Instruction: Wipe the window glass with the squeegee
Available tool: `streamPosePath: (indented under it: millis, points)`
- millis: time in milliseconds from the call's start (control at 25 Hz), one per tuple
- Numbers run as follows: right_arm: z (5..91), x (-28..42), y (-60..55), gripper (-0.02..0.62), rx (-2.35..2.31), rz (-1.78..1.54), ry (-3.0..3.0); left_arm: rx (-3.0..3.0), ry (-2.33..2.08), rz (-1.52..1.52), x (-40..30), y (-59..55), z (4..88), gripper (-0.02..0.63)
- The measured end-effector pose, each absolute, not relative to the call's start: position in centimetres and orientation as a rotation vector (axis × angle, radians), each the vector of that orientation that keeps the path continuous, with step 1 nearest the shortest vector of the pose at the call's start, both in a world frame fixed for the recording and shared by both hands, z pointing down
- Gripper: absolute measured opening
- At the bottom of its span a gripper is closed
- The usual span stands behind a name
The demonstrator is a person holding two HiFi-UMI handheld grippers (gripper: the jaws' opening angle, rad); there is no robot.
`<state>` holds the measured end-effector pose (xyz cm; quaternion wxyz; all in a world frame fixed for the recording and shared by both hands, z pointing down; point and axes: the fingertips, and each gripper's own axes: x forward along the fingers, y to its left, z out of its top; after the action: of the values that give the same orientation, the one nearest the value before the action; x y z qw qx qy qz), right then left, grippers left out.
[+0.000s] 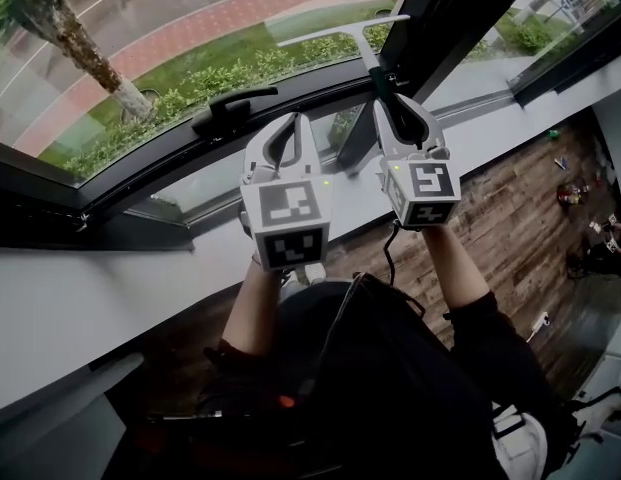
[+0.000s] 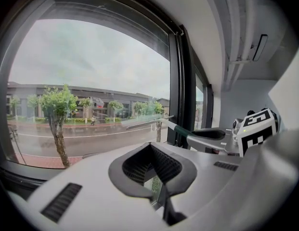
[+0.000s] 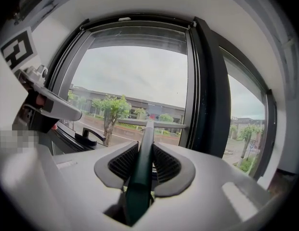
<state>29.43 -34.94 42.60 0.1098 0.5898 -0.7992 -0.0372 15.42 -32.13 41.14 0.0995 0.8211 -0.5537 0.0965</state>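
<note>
The squeegee point(image 1: 342, 30) has a pale T-shaped blade and a dark green handle point(image 3: 141, 170). My right gripper point(image 1: 394, 106) is shut on that handle, and the blade point(image 3: 150, 124) lies against the window glass point(image 1: 180, 28) near the dark upright frame. In the left gripper view the squeegee point(image 2: 148, 122) crosses the pane to the right, with the right gripper point(image 2: 207, 135) behind it. My left gripper point(image 1: 290, 126) hovers beside it to the left, in front of the lower frame. Its jaws point(image 2: 150, 150) are shut with nothing between them.
A black window handle point(image 1: 232, 106) sits on the lower frame just left of my left gripper. A thick dark mullion point(image 1: 445, 13) splits the window to the right of the squeegee. The white sill point(image 1: 110, 278) runs below, with wooden floor point(image 1: 520, 208) beneath it.
</note>
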Motion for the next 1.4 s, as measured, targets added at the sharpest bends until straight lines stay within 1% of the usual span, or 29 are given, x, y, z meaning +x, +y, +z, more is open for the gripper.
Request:
streamPosePath:
  millis: [320, 1400]
  points:
    - [44.8, 29.5, -35.0, 0.097, 1.711, -0.064, -2.318, 2.429, -1.634, 0.293, 15.5, -32.1, 41.1, 0.002]
    - [51.0, 29.3, -35.2, 0.096, 1.614, 0.090, -2.246, 2.345, -1.600, 0.386, 15.1, -32.1, 44.8, 0.002]
